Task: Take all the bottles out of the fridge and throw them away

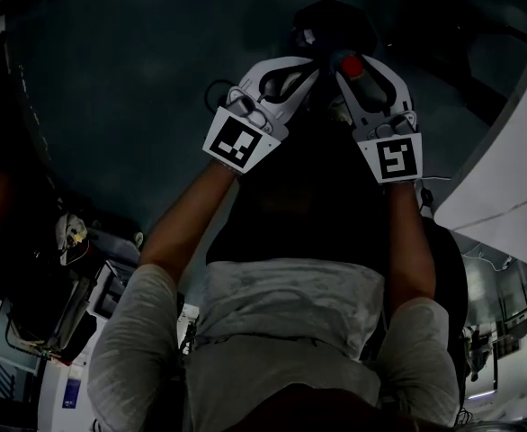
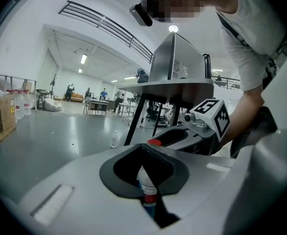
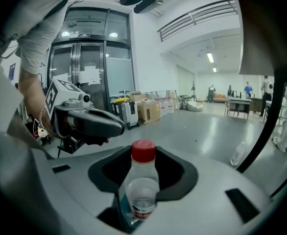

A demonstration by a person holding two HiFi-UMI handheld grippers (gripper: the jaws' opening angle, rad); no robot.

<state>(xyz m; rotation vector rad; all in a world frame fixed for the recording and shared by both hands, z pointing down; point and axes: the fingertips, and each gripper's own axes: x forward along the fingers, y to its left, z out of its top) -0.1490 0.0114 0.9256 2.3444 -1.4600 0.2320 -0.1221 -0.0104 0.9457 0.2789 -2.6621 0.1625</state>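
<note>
In the head view both grippers are held out side by side over a dark floor. My right gripper [image 1: 369, 84] is shut on a clear bottle whose red cap [image 1: 352, 65] shows at its tip. In the right gripper view that bottle [image 3: 141, 195] stands upright between the jaws, red cap [image 3: 143, 150] on top, with a blue and red label low down. My left gripper [image 1: 277, 79] is shut on a second bottle [image 2: 147, 192], which sits deep in the gap between its jaws with a pale end outward. Each gripper shows in the other's view: right gripper [image 2: 182, 136], left gripper [image 3: 87, 124].
A dark rounded shape [image 1: 335, 25] lies just beyond the grippers, too dim to identify. A loose bottle [image 2: 115, 138] stands on the grey floor near a black-legged table [image 2: 175, 84] bearing a metal cabinet [image 2: 175, 58]. Cardboard boxes [image 3: 148, 110] sit by glass doors [image 3: 92, 77].
</note>
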